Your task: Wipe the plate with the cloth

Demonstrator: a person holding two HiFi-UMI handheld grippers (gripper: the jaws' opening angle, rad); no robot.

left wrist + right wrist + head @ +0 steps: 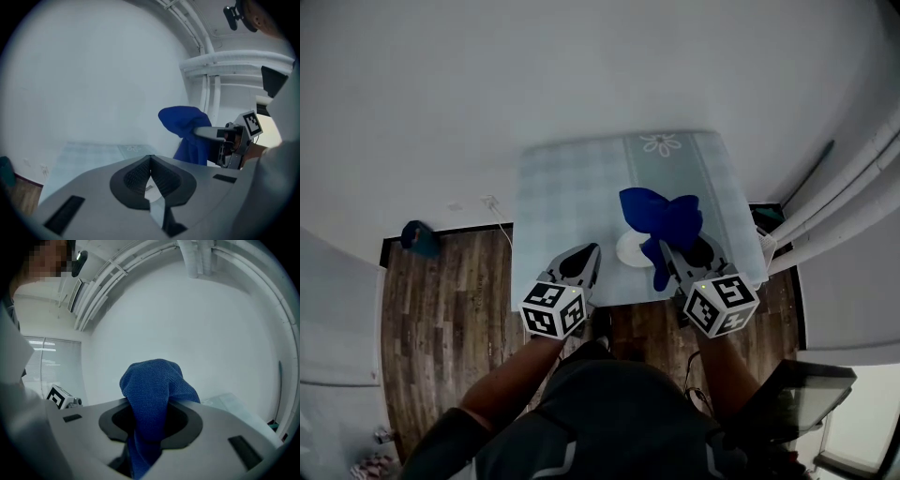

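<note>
A small table with a pale blue checked cover [572,187] stands below me. Near its front edge lies a white plate [630,251], partly hidden by a blue cloth [661,217]. My right gripper [665,247] is shut on that cloth and holds it bunched above the plate. In the right gripper view the cloth [152,394] fills the gap between the jaws. My left gripper [592,250] is shut with nothing in it, just left of the plate. From the left gripper view, its pads [140,174] meet and the cloth [187,129] hangs to the right.
Wood floor [441,309] surrounds the table. A teal object [418,238] and a white cable [498,214] lie by the wall at the left. White pipes [848,183] run along the right wall. A dark flat object [797,394] sits at the lower right.
</note>
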